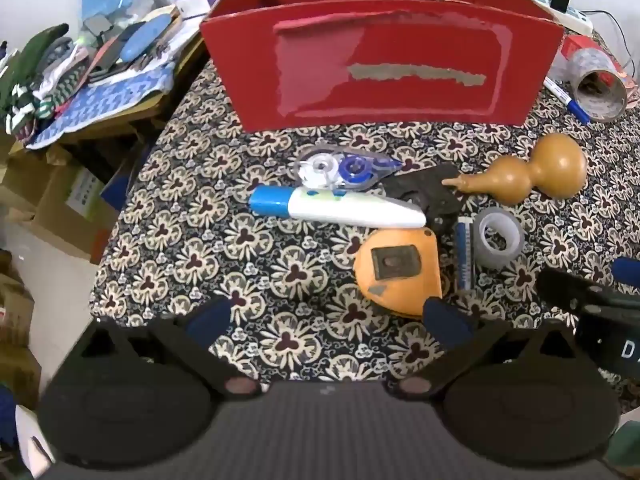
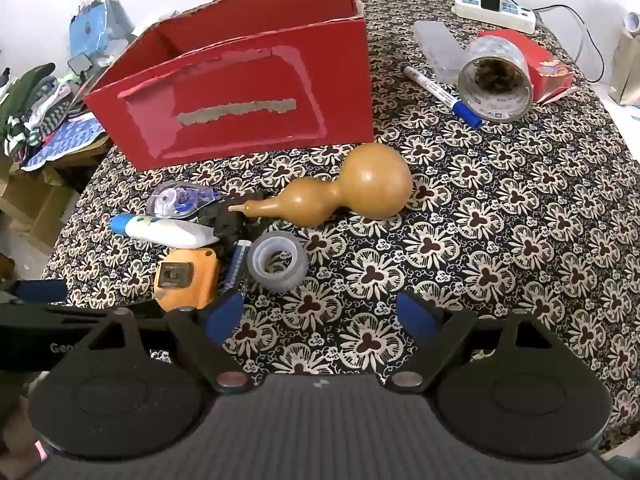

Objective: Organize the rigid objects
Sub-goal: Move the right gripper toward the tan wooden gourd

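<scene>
A red cardboard box [image 1: 380,68] [image 2: 240,100] stands open at the back of the patterned table. In front of it lie a correction tape [image 1: 344,168] [image 2: 180,200], a white and blue pen-shaped device [image 1: 336,208] [image 2: 160,232], an orange tape measure [image 1: 400,268] [image 2: 186,276], a clear tape roll [image 1: 500,238] [image 2: 278,264], a blue battery [image 1: 465,256], a black object [image 1: 428,192] and a wooden gourd [image 1: 532,176] [image 2: 344,196]. My left gripper [image 1: 328,316] is open, just before the tape measure. My right gripper [image 2: 320,316] is open, near the tape roll.
At the back right lie a blue marker [image 2: 440,90], a large tape roll [image 2: 496,80], a small red box [image 2: 536,64] and a power strip [image 2: 496,10]. A cluttered side table [image 1: 100,72] stands left of the table edge.
</scene>
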The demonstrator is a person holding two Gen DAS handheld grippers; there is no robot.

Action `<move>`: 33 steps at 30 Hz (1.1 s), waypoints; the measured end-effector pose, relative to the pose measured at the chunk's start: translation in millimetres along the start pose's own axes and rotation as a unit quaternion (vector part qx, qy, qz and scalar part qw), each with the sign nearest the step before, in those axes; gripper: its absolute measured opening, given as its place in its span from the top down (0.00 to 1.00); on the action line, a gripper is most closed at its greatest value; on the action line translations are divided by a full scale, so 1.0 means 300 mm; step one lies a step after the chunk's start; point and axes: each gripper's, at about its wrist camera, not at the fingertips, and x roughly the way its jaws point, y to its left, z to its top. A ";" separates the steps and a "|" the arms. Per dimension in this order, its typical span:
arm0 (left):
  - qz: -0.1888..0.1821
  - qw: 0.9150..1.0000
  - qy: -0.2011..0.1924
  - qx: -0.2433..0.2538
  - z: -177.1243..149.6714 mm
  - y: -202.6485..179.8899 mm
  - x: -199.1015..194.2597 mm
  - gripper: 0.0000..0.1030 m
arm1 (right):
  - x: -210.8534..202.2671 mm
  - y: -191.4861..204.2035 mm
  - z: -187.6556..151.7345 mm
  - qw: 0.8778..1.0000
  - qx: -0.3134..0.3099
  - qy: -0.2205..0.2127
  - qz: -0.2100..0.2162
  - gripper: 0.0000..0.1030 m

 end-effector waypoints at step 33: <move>0.028 0.999 -0.029 0.018 0.044 -0.030 0.007 0.01 | 0.011 -0.041 0.027 0.999 0.025 0.000 0.031 0.31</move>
